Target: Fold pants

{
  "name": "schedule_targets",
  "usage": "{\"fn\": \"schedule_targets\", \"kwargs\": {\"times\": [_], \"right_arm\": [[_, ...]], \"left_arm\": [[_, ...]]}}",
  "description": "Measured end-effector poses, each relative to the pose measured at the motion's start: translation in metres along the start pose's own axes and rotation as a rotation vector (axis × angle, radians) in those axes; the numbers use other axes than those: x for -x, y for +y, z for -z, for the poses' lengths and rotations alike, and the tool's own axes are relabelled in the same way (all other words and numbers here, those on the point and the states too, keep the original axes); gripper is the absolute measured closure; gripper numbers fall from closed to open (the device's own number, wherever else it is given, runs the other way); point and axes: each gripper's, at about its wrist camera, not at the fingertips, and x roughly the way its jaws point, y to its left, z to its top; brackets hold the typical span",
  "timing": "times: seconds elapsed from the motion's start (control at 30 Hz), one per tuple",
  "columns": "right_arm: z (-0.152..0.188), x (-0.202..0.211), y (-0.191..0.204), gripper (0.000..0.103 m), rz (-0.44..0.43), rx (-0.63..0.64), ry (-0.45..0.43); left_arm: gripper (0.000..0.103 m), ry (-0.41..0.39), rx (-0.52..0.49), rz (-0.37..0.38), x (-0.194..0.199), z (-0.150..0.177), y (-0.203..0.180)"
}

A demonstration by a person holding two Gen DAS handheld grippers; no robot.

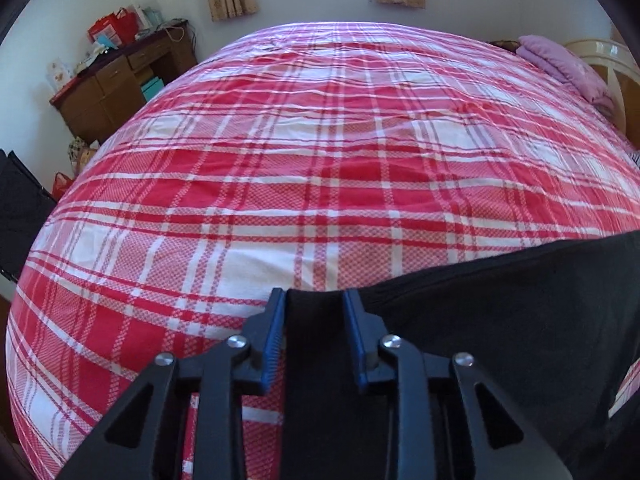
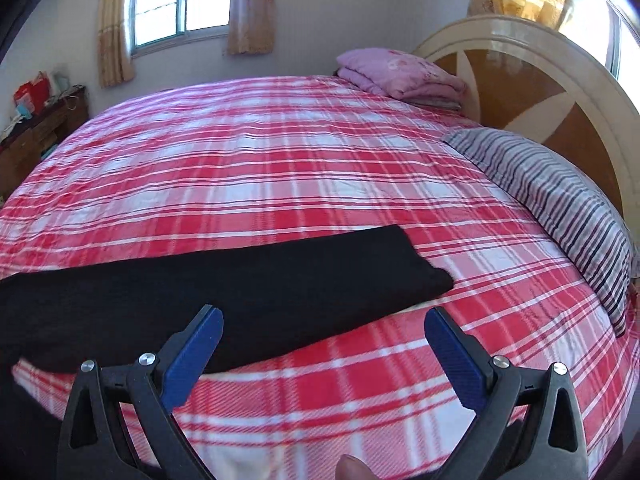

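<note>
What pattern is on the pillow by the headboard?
Grey, white and dark stripes on the pillow, clearest in the right wrist view.

A red-and-white plaid bedsheet (image 2: 280, 168) covers the bed. At its headboard end lie a grey striped pillow (image 2: 560, 200) and a folded pink quilt (image 2: 400, 74).

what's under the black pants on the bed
The black pants lie on the red plaid sheet, which shows all around them. Whatever lies directly beneath is covered. The left gripper pinches one end.
</note>
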Motion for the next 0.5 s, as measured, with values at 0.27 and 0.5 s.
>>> {"fn": "schedule_targets", "kwargs": {"times": [0.27,0.5], "right_arm": [[-0.038,-0.073,-0.075,0.024,0.098,-0.063,0.109],[-0.059,-0.123,-0.107,0.024,-0.002,-0.137,0.183]], "left_arm": [[0.086,-0.003,-0.010,0.065,0.000,-0.003,0.002],[0.087,-0.002,-0.015,0.035,-0.003,-0.003,-0.002]]}}
